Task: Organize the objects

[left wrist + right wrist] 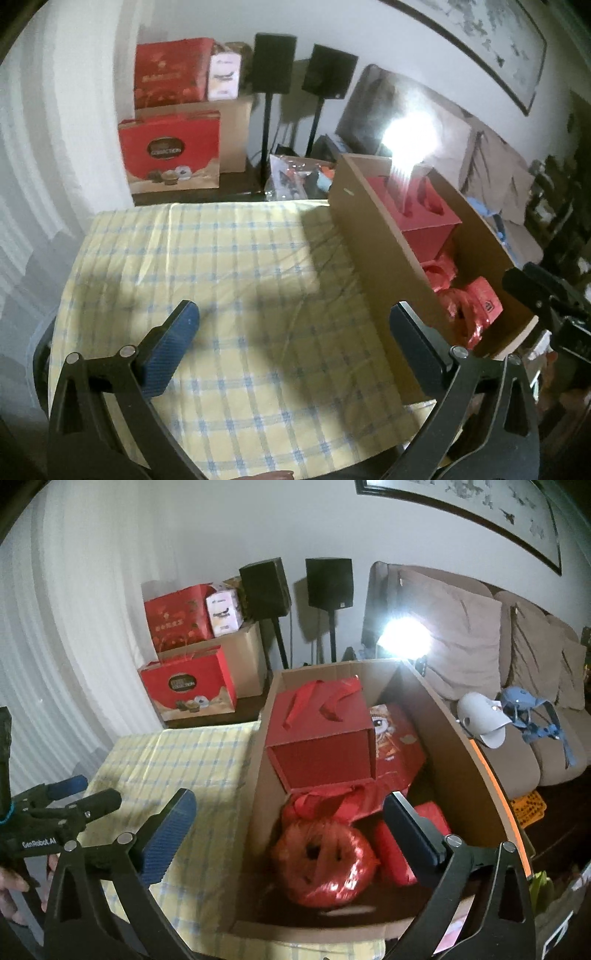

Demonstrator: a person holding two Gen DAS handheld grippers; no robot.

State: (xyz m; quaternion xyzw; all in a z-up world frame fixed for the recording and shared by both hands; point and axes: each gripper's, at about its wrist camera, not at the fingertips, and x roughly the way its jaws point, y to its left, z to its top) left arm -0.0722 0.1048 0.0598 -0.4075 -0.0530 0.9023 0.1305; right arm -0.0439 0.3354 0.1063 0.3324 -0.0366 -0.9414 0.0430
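Observation:
A brown cardboard box [461, 738] stands on a table with a yellow checked cloth [229, 280]. In it lie a red gift box with ribbon handles [317, 738], a red printed bag [397, 746], a round red-wrapped bundle [325, 864] and a small red packet [395, 853]. My right gripper [288, 805] is open and empty above the box's near end. My left gripper [295, 321] is open and empty over the bare cloth, left of the box [373, 240]. The left gripper also shows in the right wrist view [81, 790].
Red gift boxes [170, 155] and a cardboard carton stand behind the table, with two black speakers on stands [273, 62]. A sofa [517, 672] holds a white cap [480, 720] and a blue item. A bright lamp [402, 638] glares behind the box.

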